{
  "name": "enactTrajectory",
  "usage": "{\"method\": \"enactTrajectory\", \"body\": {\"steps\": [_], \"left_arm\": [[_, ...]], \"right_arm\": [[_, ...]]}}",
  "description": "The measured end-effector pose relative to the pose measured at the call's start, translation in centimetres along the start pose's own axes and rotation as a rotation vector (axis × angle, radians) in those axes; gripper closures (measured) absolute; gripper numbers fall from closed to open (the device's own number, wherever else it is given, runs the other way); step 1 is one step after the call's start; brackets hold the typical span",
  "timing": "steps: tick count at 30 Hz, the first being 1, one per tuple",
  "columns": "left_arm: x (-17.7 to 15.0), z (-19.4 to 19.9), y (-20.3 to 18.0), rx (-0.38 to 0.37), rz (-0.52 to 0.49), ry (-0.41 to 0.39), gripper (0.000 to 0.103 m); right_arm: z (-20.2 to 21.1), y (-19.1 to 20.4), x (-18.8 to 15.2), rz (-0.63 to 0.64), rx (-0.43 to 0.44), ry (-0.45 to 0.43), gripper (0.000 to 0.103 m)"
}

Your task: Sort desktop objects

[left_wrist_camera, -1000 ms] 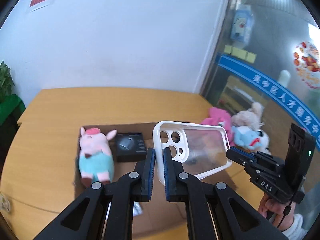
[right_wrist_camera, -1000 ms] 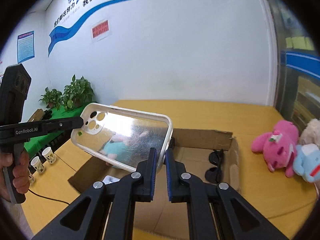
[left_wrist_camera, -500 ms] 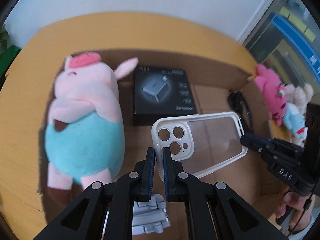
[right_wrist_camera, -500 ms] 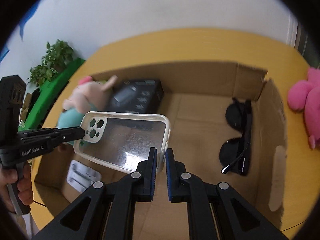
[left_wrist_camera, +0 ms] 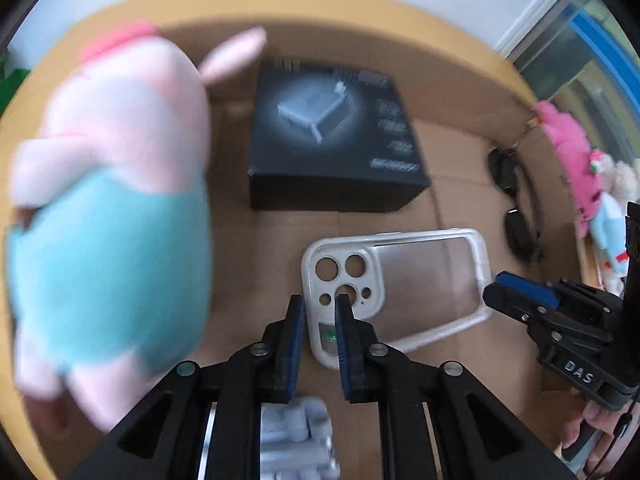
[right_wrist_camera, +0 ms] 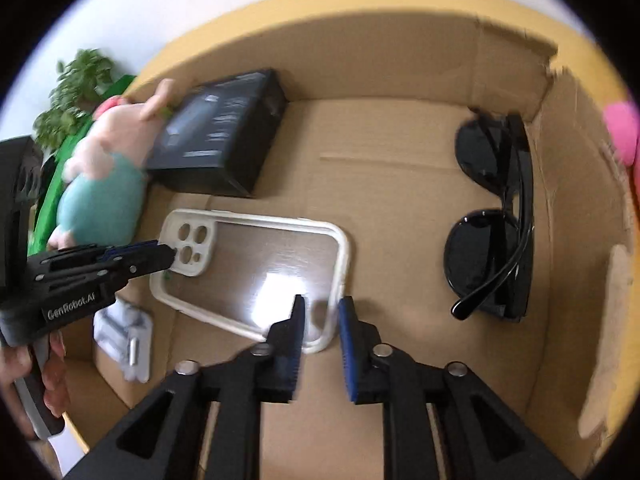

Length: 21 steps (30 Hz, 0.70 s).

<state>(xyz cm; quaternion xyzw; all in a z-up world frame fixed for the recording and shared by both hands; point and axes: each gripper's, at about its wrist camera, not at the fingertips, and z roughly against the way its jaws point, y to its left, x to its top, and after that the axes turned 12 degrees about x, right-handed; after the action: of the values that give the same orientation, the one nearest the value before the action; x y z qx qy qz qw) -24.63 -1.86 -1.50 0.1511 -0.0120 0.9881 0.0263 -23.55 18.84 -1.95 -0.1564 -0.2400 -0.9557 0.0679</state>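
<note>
A clear phone case with a white rim (left_wrist_camera: 400, 284) lies low over the floor of the cardboard box (right_wrist_camera: 400, 184); it also shows in the right wrist view (right_wrist_camera: 260, 264). My left gripper (left_wrist_camera: 320, 312) straddles the case's camera end, jaws slightly parted. My right gripper (right_wrist_camera: 322, 312) straddles the opposite end, jaws parted with gaps beside the rim. Each gripper shows in the other's view, the right one (left_wrist_camera: 520, 292) and the left one (right_wrist_camera: 132, 256).
In the box lie a pink pig plush in teal (left_wrist_camera: 108, 200), a black product box (left_wrist_camera: 332, 136), black sunglasses (right_wrist_camera: 496, 216) and a grey-white part (left_wrist_camera: 296, 440). Pink and other plush toys (left_wrist_camera: 568, 152) sit on the yellow table outside the box's right wall.
Both grippers have carried the phone case down from above the box to its floor. Their jaws have widened from shut on the case to slightly parted.
</note>
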Motion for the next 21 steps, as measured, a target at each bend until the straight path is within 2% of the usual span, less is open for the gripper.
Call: {"method": "enactTrajectory", "body": {"steps": [1, 2, 3, 4, 5, 7, 8, 11, 14, 18, 21], "left_arm": [[-0.6, 1.6, 0.3, 0.009, -0.005, -0.057, 0.080], [-2.0, 4.2, 0.8, 0.021, -0.002, -0.140, 0.063], [-2.8, 5.6, 1.1, 0.025, 0.003, -0.186, 0.044], [-4.5, 7.9, 1.7, 0.029, 0.012, -0.272, 0.036], [-6.4, 10.2, 2.4, 0.038, 0.020, -0.364, 0.023], [-10.2, 13.5, 3.5, 0.057, 0.039, -0.513, 0.012], [-11.5, 14.3, 4.0, 0.059, 0.058, -0.558, 0.003], [-15.4, 15.8, 5.1, 0.060, 0.141, -0.677, 0.001], [-17.3, 14.6, 4.6, 0.102, 0.164, -0.756, 0.001], [-17.7, 11.8, 3.1, 0.173, 0.157, -0.763, 0.001], [-17.7, 9.8, 1.6, 0.196, 0.164, -0.758, 0.001]], "right_arm": [[1.7, 1.0, -0.8, 0.034, -0.017, -0.054, 0.061], [3.3, 1.9, -1.7, 0.062, -0.035, -0.107, 0.042], [4.8, 2.7, -2.6, 0.084, -0.044, -0.159, 0.033], [7.4, 3.8, -4.7, 0.110, -0.043, -0.253, 0.020], [9.0, 4.5, -6.4, 0.125, -0.040, -0.318, 0.019], [11.7, 5.8, -10.5, 0.151, -0.053, -0.448, 0.019], [12.0, 6.1, -11.9, 0.153, -0.073, -0.487, 0.019], [11.2, 6.6, -15.8, 0.171, -0.164, -0.582, 0.018], [9.0, 6.7, -18.3, 0.197, -0.242, -0.629, 0.018], [7.4, 6.1, -19.1, 0.218, -0.264, -0.679, 0.018], [7.0, 6.5, -20.0, 0.228, -0.278, -0.735, 0.018]]}}
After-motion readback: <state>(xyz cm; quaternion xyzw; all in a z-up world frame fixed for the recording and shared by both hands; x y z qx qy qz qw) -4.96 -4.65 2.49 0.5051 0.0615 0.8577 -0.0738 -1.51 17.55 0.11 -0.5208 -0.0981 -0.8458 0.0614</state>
